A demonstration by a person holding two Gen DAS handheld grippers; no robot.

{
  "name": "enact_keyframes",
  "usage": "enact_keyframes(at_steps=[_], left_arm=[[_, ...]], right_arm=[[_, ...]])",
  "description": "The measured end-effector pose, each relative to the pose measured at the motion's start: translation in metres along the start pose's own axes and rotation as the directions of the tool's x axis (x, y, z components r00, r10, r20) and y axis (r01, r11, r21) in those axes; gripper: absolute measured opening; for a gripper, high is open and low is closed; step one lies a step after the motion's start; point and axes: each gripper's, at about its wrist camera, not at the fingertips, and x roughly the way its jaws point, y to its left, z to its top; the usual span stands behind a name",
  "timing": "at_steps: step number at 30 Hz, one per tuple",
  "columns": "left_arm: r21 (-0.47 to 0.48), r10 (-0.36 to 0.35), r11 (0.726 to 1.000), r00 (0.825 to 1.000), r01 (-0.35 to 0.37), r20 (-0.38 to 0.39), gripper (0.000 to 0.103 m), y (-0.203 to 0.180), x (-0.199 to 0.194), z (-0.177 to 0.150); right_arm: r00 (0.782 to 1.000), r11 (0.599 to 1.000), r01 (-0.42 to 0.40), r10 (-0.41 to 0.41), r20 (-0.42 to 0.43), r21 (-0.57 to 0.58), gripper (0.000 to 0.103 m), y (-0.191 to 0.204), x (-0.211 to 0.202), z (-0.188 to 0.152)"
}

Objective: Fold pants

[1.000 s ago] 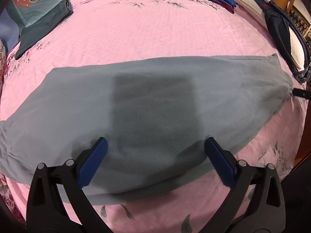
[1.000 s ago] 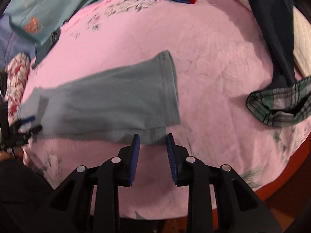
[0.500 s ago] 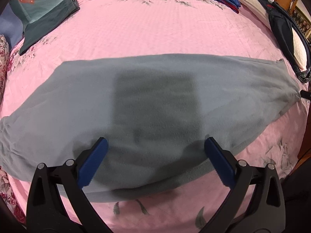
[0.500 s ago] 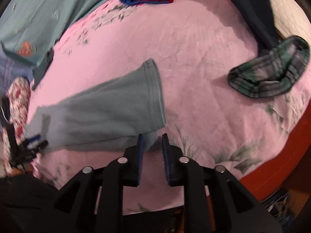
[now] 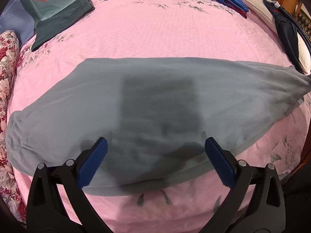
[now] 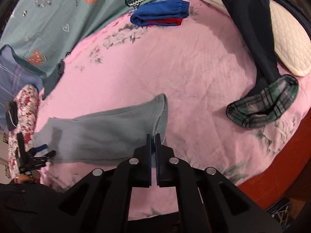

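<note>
Pants (image 6: 108, 130), grey, flat across bed (image 6: 194, 73) (near its front edge). Right gripper (image 6: 153, 141) clenched on cuff; left gripper (image 5: 155, 163) released above waist. Carry cuff evenly toward waist end.

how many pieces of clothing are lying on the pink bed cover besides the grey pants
4: dark green folded piece at far left, blue-and-red folded one at the far edge, navy garment across the white pillow, plaid piece at its end. More may be hidden.
</note>
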Motion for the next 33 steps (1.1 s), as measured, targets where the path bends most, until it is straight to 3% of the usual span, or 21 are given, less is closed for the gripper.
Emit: enact_keyframes(at_steps=[2,5,8,9,10,12,14,15,18,19,23,25,27,32,33], left_arm=[[-0.009,0.005,1.000,1.000,-0.006,-0.009,0.101,0.006,0.001,-0.003],[0.011,0.017,1.000,0.999,-0.017,-0.036,0.101,0.011,0.007,-0.007],[0.063,0.059,0.996,0.998,-0.058,-0.019,0.101,0.019,-0.003,-0.009],[0.061,0.065,0.996,0.998,-0.064,-0.009,0.101,0.025,-0.008,-0.010],[0.050,0.071,0.996,0.997,-0.070,-0.004,0.101,0.034,-0.014,-0.011],[0.020,0.100,0.995,0.995,-0.100,0.009,0.101,0.052,-0.022,-0.012],[-0.025,0.122,0.992,0.992,-0.121,0.023,0.101,0.074,-0.031,-0.014],[-0.050,0.129,0.991,0.991,-0.127,0.030,0.101,0.084,-0.036,-0.015],[-0.103,0.140,0.985,0.989,-0.136,0.037,0.101,0.106,-0.043,-0.020],[-0.115,0.150,0.983,0.988,-0.145,0.039,0.101,0.116,-0.046,-0.024],[-0.151,0.197,0.970,0.980,-0.189,0.040,0.101,0.155,-0.053,-0.037],[-0.193,0.218,0.959,0.975,-0.207,0.038,0.101,0.182,-0.057,-0.046],[-0.250,0.228,0.945,0.973,-0.212,0.039,0.101,0.209,-0.060,-0.053],[-0.382,0.244,0.900,0.969,-0.212,0.036,0.101,0.282,-0.054,-0.064],[-0.404,0.230,0.893,0.973,-0.196,0.036,0.101,0.291,-0.051,-0.065]], right_arm=[[1.000,1.000,0.017,-0.016,-0.023,0.021,0.003,-0.008,0.003,-0.009],[0.983,0.990,0.132,-0.125,-0.136,0.042,0.007,-0.023,0.034,-0.025],[0.982,0.983,0.172,-0.167,-0.083,0.057,0.023,-0.016,0.016,-0.025],[0.986,0.986,0.164,-0.162,-0.038,0.037,0.023,-0.006,0.006,-0.023],[0.990,0.990,0.140,-0.140,0.018,-0.022,0.023,0.013,-0.004,-0.019],[0.998,0.986,0.056,-0.049,0.047,-0.160,0.024,0.056,-0.007,-0.015],[0.995,0.945,-0.097,0.098,-0.014,-0.312,0.024,0.110,0.010,-0.016],[0.985,0.903,-0.175,0.163,-0.064,-0.393,0.024,0.143,0.025,-0.021],[0.959,0.771,-0.284,0.221,-0.178,-0.570,0.023,0.227,0.064,-0.046],[0.944,0.707,-0.330,0.245,-0.220,-0.626,0.023,0.258,0.078,-0.058],[0.909,0.539,-0.417,0.257,-0.329,-0.732,0.023,0.334,0.119,-0.096],[0.903,0.495,-0.430,0.241,-0.356,-0.755,0.023,0.359,0.136,-0.110],[0.911,0.471,-0.412,0.212,-0.353,-0.780,0.023,0.371,0.149,-0.117],[0.946,0.480,-0.321,0.119,-0.301,-0.817,0.023,0.381,0.174,-0.121],[0.948,0.475,-0.313,0.100,-0.303,-0.822,0.018,0.384,0.179,-0.123]])
